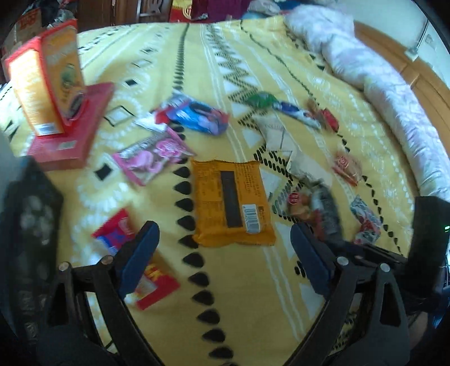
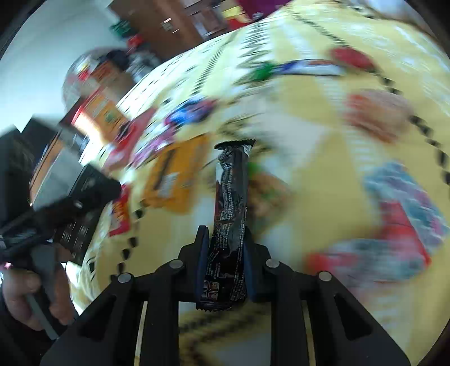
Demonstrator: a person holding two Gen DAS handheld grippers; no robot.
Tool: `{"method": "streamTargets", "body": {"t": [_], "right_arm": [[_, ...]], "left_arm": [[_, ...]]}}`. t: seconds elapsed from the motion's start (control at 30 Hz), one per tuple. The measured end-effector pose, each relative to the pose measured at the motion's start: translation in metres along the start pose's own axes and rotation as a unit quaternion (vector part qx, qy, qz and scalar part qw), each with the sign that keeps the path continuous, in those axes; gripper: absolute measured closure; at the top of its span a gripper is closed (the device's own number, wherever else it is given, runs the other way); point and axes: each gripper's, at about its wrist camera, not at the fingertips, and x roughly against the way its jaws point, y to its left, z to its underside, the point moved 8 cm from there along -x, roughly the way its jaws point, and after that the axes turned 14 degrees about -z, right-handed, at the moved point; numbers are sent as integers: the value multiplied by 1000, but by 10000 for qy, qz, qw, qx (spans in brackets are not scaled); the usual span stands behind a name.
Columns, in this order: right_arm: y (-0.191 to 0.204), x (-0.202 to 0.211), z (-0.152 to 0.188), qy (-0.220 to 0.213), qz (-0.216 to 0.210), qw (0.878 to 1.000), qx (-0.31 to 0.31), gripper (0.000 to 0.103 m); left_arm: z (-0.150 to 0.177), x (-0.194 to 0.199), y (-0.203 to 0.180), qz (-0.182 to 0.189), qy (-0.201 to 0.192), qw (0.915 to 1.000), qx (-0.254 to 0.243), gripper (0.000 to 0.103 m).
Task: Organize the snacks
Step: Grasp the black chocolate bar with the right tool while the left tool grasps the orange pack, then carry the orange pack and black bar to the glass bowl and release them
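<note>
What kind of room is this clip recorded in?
Most likely a bedroom. The snacks lie scattered on a yellow patterned bedspread, a rolled pale quilt lies along its far edge against a wooden headboard, and dark wooden furniture stands behind.

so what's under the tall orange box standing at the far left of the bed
The upright orange cardboard box stands on a flat red box lying on the yellow patterned bedspread. Whatever lies beneath the red box is covered.

Boxes (image 1: 50, 84): three, far left. Orange packet (image 1: 230, 202): one, centre. Other packets (image 1: 152, 160): about ten, some blurred. Pillow (image 1: 365, 64): one, far right.
</note>
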Motion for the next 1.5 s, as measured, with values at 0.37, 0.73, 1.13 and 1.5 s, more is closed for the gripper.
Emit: {"method": "streamTargets", "body": {"t": [0.37,0.73,1.13,1.5], "right_arm": [[3,3,-9,67,66,9999,145,51],[3,-3,-16,57,220,9993,290,82],[104,59,-44,-738,-98,9915,1069,84],[249,25,-62,-316,-480,9736,2207,88]], "left_arm": [[1,-47,-18,-508,80,9982,-312,16],[0,-11,-11,-343,-337,9981,-390,31],[-26,121,53,-345,-1449,9888,58,31],[-23,185,177,-738,-1820,9752,1018,31]]}}
